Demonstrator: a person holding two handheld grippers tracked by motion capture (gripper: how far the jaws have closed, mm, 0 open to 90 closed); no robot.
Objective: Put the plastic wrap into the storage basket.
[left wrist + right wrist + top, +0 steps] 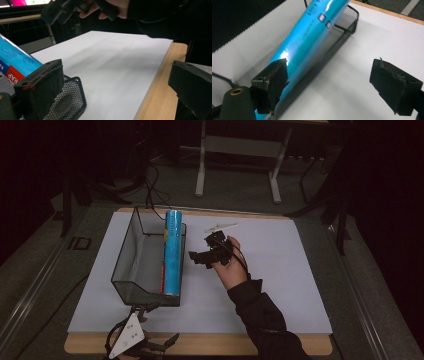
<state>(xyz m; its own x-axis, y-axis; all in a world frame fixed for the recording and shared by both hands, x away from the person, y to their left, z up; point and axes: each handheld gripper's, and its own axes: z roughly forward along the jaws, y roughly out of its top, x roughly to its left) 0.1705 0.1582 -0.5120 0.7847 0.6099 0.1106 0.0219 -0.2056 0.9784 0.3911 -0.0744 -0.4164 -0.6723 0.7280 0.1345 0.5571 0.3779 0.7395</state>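
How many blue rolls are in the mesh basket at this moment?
1. A single blue roll lies along the right-hand wall of the black mesh basket, its far end sticking up over the rim. Nothing else shows inside, though the mesh could hide something small.

The room around the bench (300, 270) is dark while its white top is evenly lit from above, glare streaks the blue roll (312, 37), and the near jaws look soft and blurred.
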